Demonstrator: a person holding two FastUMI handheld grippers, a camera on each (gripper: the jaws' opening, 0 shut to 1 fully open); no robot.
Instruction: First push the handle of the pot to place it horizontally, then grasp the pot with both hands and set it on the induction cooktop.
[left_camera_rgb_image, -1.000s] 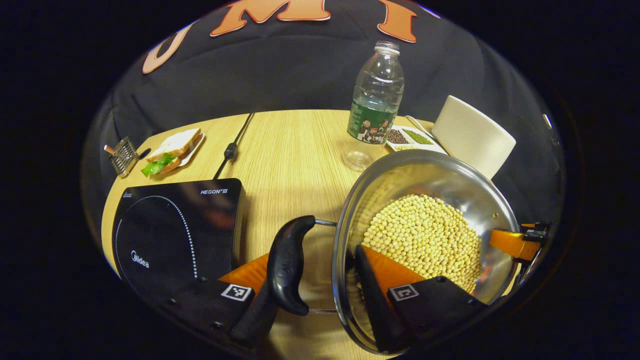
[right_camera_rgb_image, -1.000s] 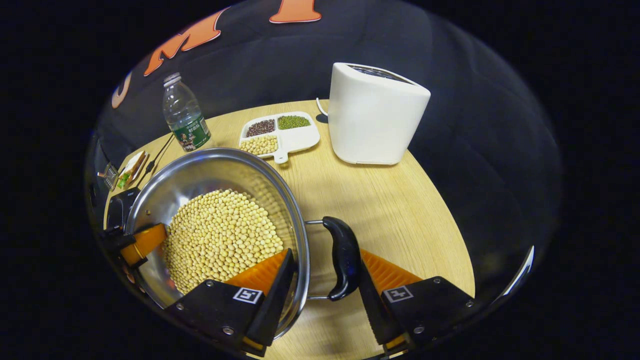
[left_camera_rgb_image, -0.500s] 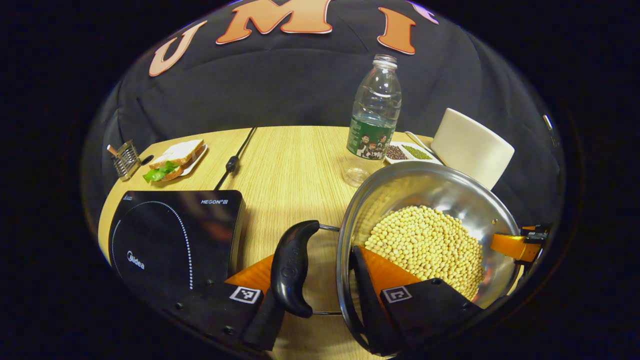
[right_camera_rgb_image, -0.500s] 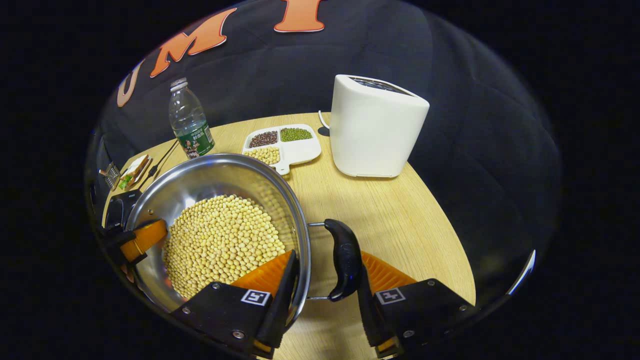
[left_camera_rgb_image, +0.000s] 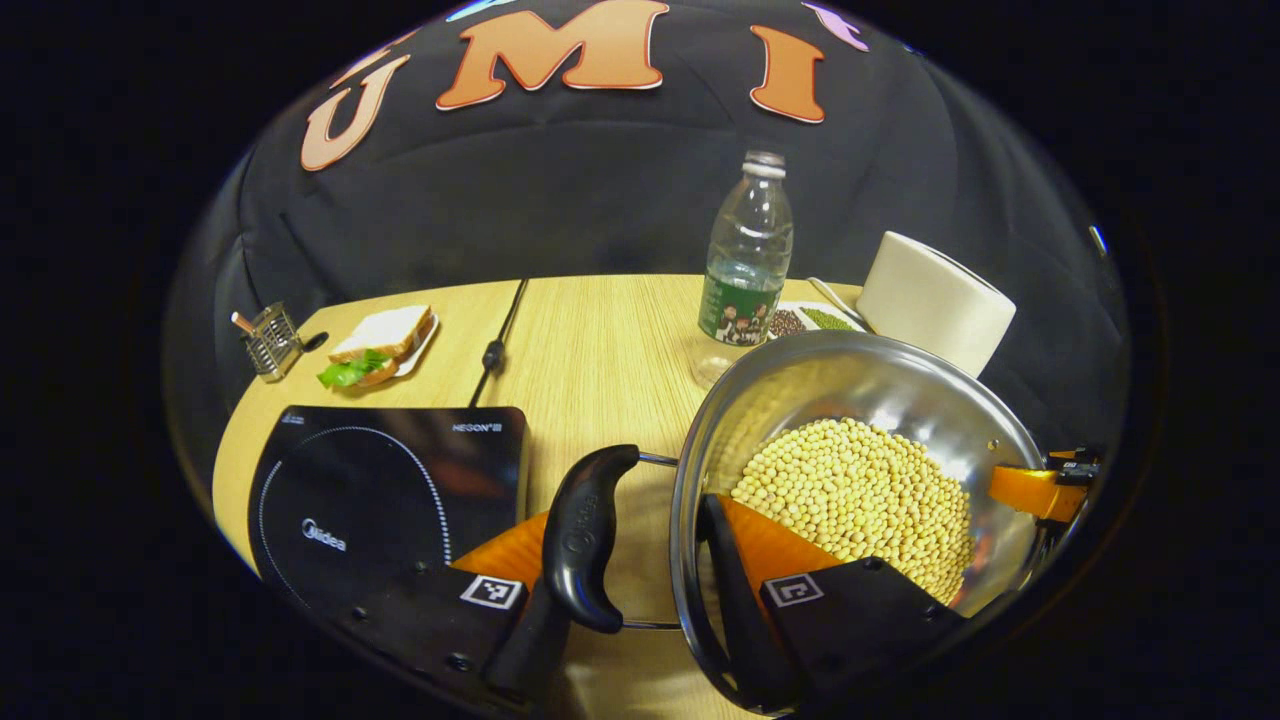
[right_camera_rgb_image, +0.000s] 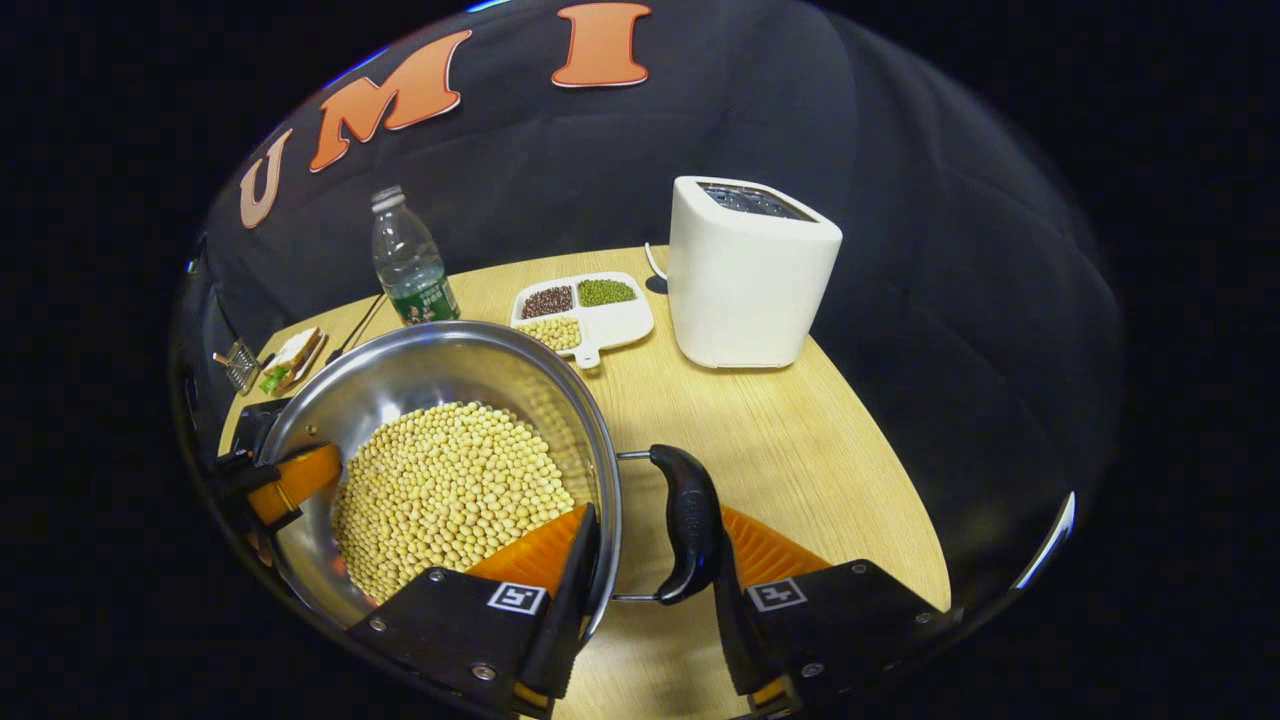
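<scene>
Left gripper (left_camera_rgb_image: 630, 600): clamped across the pot (left_camera_rgb_image: 860, 400), one finger inside the rim on the soybeans (left_camera_rgb_image: 860, 500), the other outside against the left handle (left_camera_rgb_image: 585, 535). That handle lies horizontal at 6 o'clock in the left gripper view.

Right gripper (right_camera_rgb_image: 640, 600): the same hold on the opposite side, one finger inside the pot (right_camera_rgb_image: 430, 370) rim, the other pressing the right handle (right_camera_rgb_image: 685, 520), also horizontal. It also shows at 3 o'clock in the left gripper view, beyond the far rim.

Pot: steel, part-filled with soybeans (right_camera_rgb_image: 450, 485), held between both grippers; whether its base touches the table cannot be told.

Induction cooktop (left_camera_rgb_image: 380, 490): black, flat, at 8 o'clock in the left gripper view, just beside the left handle, nothing on it.

Table (right_camera_rgb_image: 790, 440): round, pale wood grain. On it: a clear bottle (left_camera_rgb_image: 748, 270) at 12 o'clock, just behind the pot; a white divided tray of beans (right_camera_rgb_image: 585, 310); a white toaster (right_camera_rgb_image: 750, 270) at 1 o'clock in the right gripper view; a sandwich on a plate (left_camera_rgb_image: 385, 340) and a small wire rack (left_camera_rgb_image: 268, 340) at 10 o'clock in the left gripper view; a black cord (left_camera_rgb_image: 500, 335) running to the cooktop.

Surround: black cloth wall behind the table.
</scene>
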